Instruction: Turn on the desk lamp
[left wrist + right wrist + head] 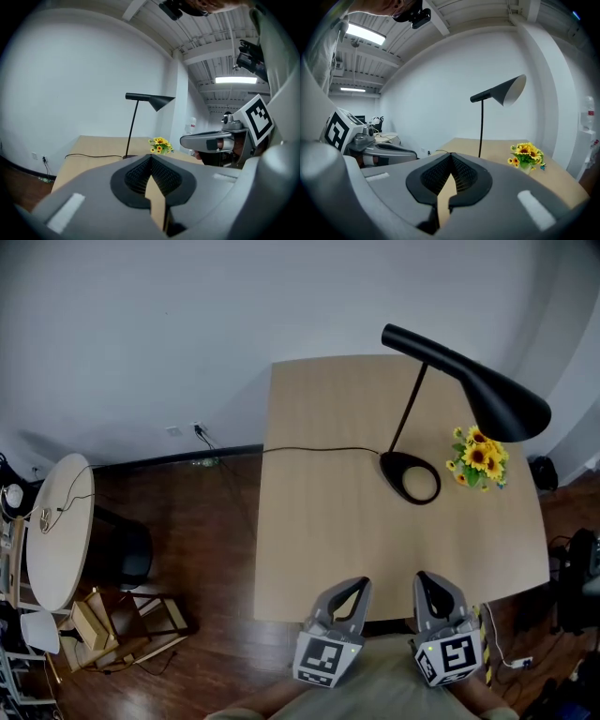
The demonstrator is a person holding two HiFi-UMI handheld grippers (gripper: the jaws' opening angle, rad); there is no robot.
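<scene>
Head view: sunflowers [479, 457] (pot unseen) stand just beside desk lamp [478, 382].

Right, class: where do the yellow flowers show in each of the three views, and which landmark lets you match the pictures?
Head view: the yellow flowers sit at right, just below the shade of the desk lamp.
Left gripper view: the flowers are near the centre, right of the lamp's stem.
Right gripper view: the flowers are at lower right, right of the stem.
Shared landmark: the black desk lamp, beside the flowers in all three.
</scene>
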